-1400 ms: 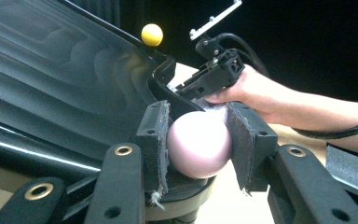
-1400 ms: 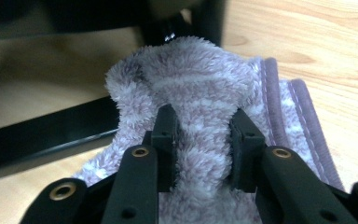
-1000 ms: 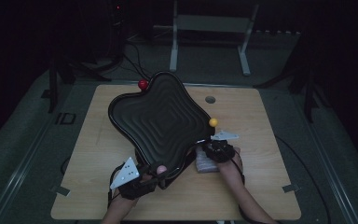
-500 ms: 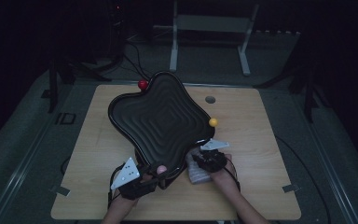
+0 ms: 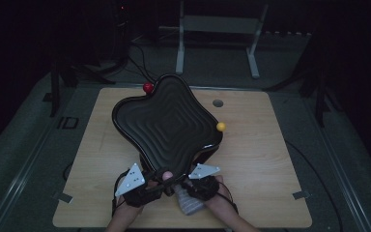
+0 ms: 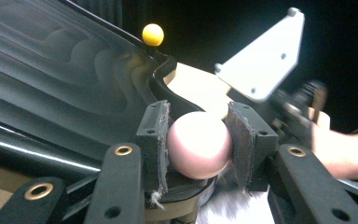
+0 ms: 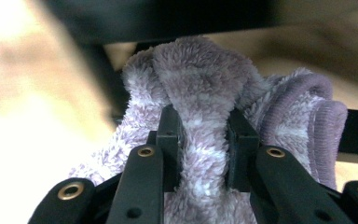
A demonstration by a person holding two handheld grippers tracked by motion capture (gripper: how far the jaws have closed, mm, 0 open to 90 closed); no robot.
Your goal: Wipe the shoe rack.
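Observation:
A black, wavy, four-cornered tray (image 5: 166, 123) lies over the middle of the wooden table (image 5: 265, 164). Coloured balls tip its corners: red (image 5: 148, 87) at the far corner, yellow (image 5: 221, 126) at the right and pink (image 5: 167, 176) at the near one. My left gripper (image 5: 162, 182) is shut on the pink ball (image 6: 198, 144), one pad on each side of it. Just to its right, my right gripper (image 5: 193, 186) is shut on a fold of fluffy lilac cloth (image 7: 200, 79). The rest of the cloth (image 5: 191, 203) bunches on the table by the near edge.
A round hole (image 5: 217, 103) marks the table's far right part. Metal stand legs (image 5: 253, 53) and cables lie on the dark floor beyond the table. Bare wood stretches right of the tray.
My right gripper has moved from near the yellow ball toward the near edge and leftward with the cloth, ending beside my left gripper. The left gripper and tray have hardly moved.

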